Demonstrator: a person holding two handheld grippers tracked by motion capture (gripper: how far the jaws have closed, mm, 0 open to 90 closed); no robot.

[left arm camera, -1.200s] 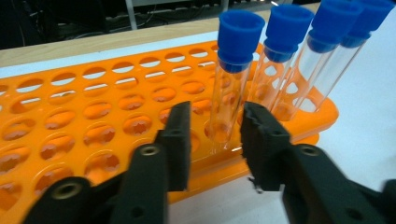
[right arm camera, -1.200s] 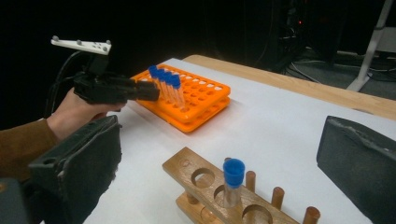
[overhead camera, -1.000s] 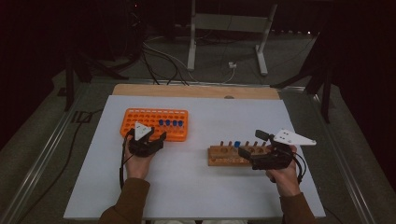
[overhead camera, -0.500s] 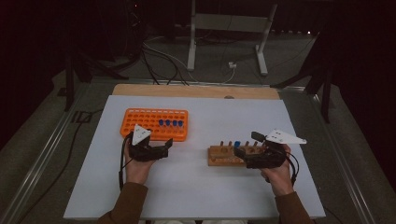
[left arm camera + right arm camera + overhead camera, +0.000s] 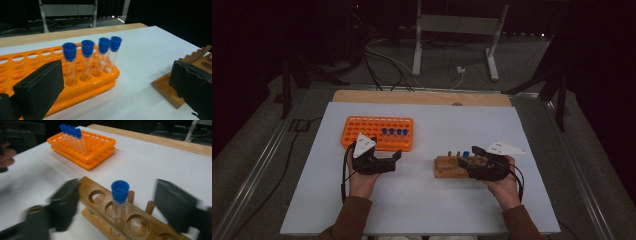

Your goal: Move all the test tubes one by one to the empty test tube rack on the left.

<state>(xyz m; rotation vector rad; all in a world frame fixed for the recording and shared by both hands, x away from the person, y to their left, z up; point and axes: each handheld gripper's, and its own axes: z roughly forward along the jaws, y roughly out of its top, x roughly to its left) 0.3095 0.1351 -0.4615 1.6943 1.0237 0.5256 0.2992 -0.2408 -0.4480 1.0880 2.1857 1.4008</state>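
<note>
An orange tube rack [image 5: 377, 132] holds several blue-capped tubes [image 5: 394, 131] in a row. My left gripper [image 5: 394, 160] hovers just in front of it. Its jaws have just been opening and now stand wide with nothing between them, as the left gripper view shows with the rack [image 5: 95, 85] and tubes [image 5: 92, 55] ahead. A wooden rack [image 5: 449, 167] sits to the right with one blue-capped tube [image 5: 466, 154] upright in it. My right gripper [image 5: 120, 205] straddles that tube [image 5: 120, 195]. Its jaws have just been closing, but both pads are still clear of the glass.
The white tabletop [image 5: 427, 200] has bare room in front of both racks. A wooden strip [image 5: 422, 97] runs along its far edge, with cables and a metal stand on the floor beyond. The wooden rack [image 5: 140, 222] has several empty holes and pegs.
My left gripper has drawn back from the orange rack toward the person with its jaws spreading. The right gripper has sunk toward the wooden rack and its jaws have narrowed around the tube.
</note>
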